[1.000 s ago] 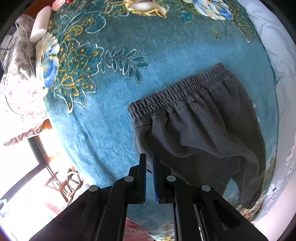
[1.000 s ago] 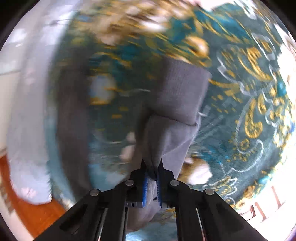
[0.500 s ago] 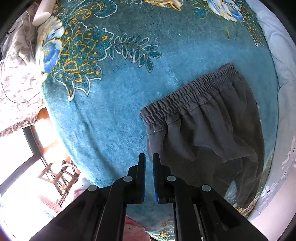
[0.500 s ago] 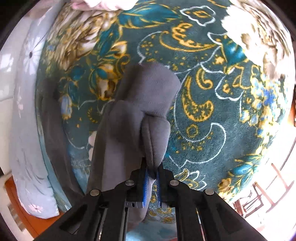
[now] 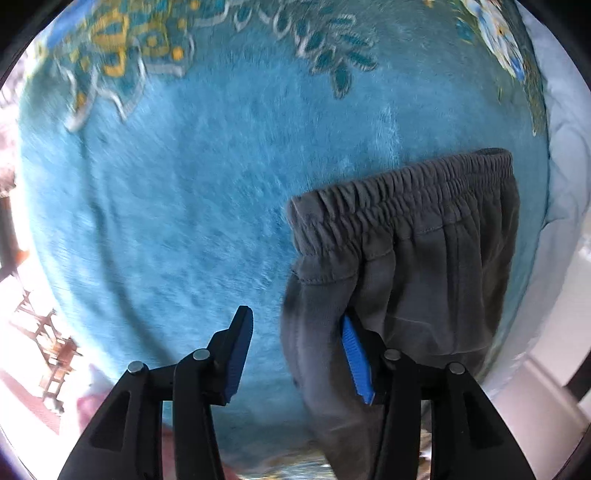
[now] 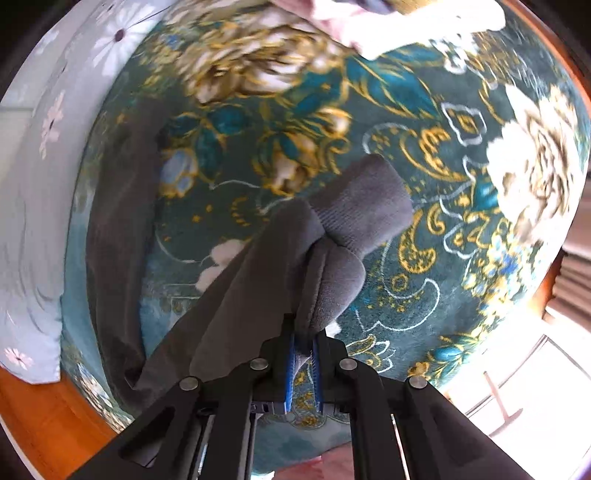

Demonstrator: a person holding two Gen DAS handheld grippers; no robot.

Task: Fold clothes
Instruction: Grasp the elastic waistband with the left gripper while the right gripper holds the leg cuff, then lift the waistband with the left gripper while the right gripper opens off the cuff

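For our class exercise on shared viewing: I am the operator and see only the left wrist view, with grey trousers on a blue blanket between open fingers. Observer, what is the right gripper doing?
Observer: The right gripper is shut on the trouser leg, pinching a bunched fold near the ribbed cuff.
Operator: Is that cuff lying flat?
Observer: No, it is lifted off the blanket and doubled over.
Operator: Anything else on the bed there?
Observer: Pale pink cloth at the far edge, blurred, and a flowered light-blue sheet along the side.
Operator: Thanks. My left gripper is open around the trousers below the waistband.
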